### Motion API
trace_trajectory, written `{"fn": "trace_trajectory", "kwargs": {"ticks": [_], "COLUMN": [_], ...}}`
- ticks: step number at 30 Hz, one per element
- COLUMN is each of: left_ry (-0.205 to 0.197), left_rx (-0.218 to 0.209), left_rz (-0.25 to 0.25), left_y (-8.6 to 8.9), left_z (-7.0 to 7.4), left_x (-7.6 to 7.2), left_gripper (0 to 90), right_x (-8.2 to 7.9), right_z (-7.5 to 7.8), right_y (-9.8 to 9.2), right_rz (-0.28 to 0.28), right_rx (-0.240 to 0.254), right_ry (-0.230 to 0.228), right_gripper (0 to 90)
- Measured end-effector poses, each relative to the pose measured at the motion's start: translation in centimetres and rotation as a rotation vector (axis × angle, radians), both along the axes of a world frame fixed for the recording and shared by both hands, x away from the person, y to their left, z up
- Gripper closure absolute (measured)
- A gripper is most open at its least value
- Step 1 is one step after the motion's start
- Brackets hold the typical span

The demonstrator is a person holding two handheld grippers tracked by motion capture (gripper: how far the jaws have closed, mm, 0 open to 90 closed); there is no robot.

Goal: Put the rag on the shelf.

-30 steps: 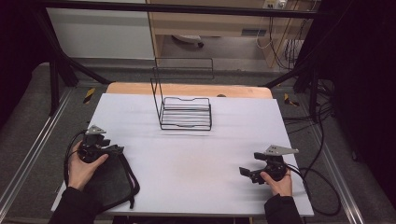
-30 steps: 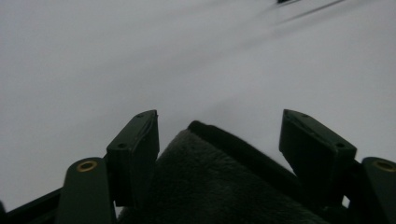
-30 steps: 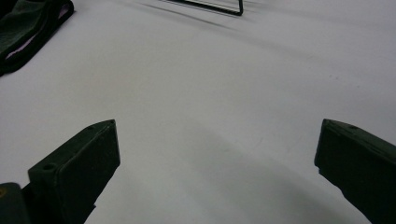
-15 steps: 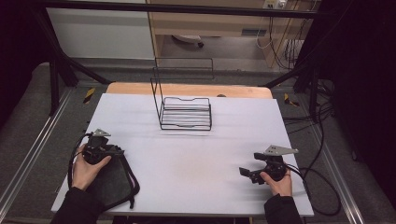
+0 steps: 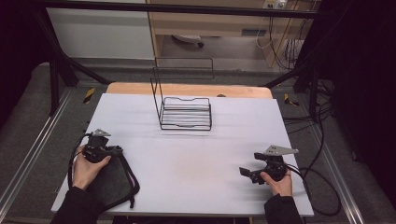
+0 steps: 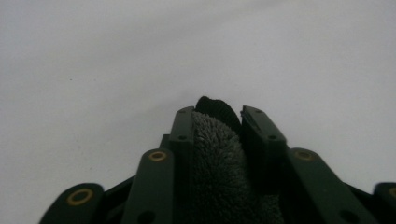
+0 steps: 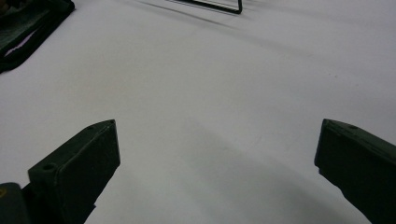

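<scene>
A dark fuzzy cloth with black edging [image 5: 112, 179] lies flat at the table's near left, its far edge [image 6: 217, 154] gathered upright.

- The right gripper [image 7: 217, 161] hangs low over the white worktop [image 7: 210, 88], its two black fingers [image 7: 79, 163] spread wide with nothing between them.
- A dark cloth [image 7: 28, 28] lies at the far left corner.
- A black wire rack [image 7: 219, 5] stands at the top edge.

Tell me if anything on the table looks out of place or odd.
Nothing stands out. The dark towel lies flat at the table's near left corner, its edge pinched in the left gripper. The wire rack stands upright at the far side, and the right gripper rests open.
</scene>
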State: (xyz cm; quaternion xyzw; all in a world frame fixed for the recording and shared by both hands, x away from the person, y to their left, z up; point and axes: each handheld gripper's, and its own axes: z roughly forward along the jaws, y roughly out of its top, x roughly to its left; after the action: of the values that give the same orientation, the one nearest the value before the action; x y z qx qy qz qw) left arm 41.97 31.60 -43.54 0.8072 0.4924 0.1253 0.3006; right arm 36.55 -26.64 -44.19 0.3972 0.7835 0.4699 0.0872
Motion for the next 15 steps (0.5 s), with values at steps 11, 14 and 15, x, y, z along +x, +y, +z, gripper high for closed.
{"fn": "trace_trajectory", "kwargs": {"ticks": [11,14,15], "left_ry": [-0.063,-0.103,-0.116], "left_rx": [-0.038,-0.074,-0.081], "left_rz": [-0.042,-0.058,-0.062], "left_y": [0.4,0.5,0.4], "left_z": [0.4,0.9,1.1], "left_x": [-0.5,-1.0,-1.1], "left_gripper": [75.4,75.6,75.6], "right_x": [0.0,0.0,0.0], "right_z": [0.0,0.0,0.0], "right_y": [0.0,0.0,0.0], "right_rz": [-0.001,-0.002,-0.002], "right_rx": [0.001,0.002,0.002], "right_ry": [0.001,0.0,0.0], "right_gripper": [0.7,0.7,0.7]}}
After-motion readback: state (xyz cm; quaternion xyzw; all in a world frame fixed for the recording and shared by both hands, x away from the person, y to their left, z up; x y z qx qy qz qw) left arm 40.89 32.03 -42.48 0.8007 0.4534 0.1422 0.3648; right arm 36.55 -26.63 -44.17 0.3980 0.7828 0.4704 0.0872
